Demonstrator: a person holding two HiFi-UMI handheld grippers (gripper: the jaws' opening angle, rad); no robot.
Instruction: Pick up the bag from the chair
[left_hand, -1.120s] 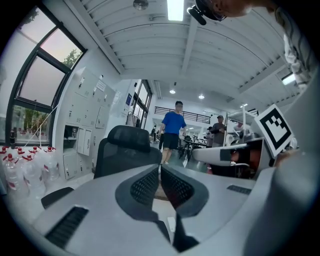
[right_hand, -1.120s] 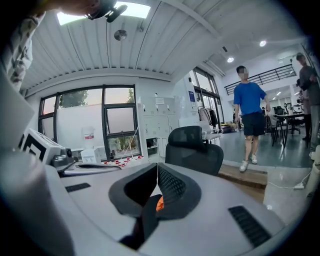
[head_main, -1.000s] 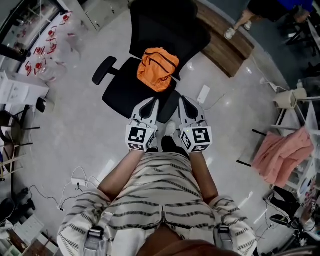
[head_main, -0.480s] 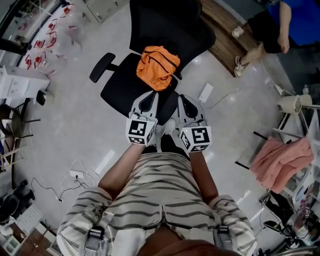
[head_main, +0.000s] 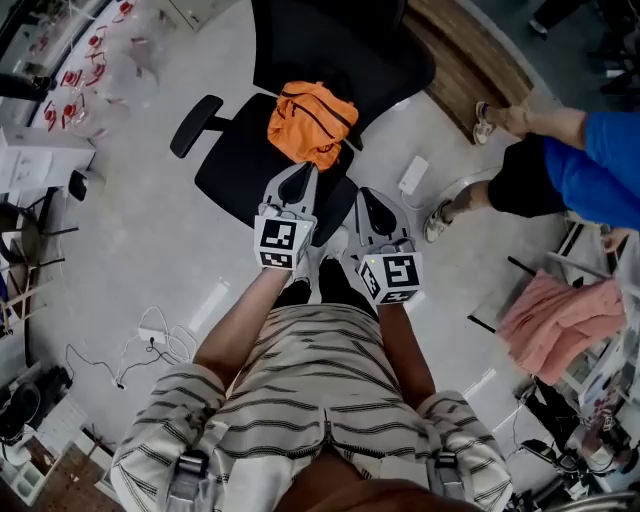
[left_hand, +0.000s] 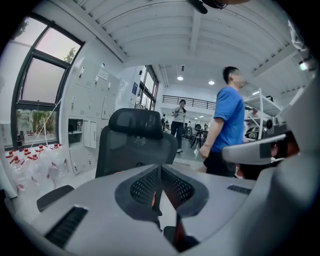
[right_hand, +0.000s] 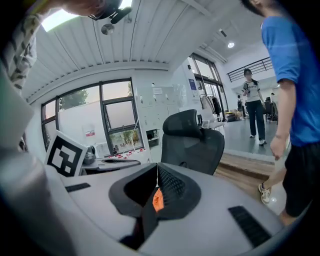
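An orange bag (head_main: 310, 122) lies on the seat of a black office chair (head_main: 235, 172), close to its backrest. In the head view my left gripper (head_main: 305, 168) is shut and empty, its tip over the seat's front edge just short of the bag. Beside it, my right gripper (head_main: 362, 192) is also shut and empty, a little further back, off the seat's right corner. In the left gripper view the shut jaws (left_hand: 160, 167) point at the chair back (left_hand: 135, 145). Only a sliver of the orange bag (right_hand: 157, 200) shows between the right gripper's pads (right_hand: 172, 187).
A person in a blue shirt (head_main: 575, 160) stands close on the right of the chair. A white power strip (head_main: 412, 175) and loose cables (head_main: 160, 345) lie on the floor. A pink cloth (head_main: 555, 320) hangs at the right. A wooden platform (head_main: 480, 60) lies behind the chair.
Both grippers have moved forward toward the chair, the left one further, now over the seat's edge. The person in blue has walked closer on the right.
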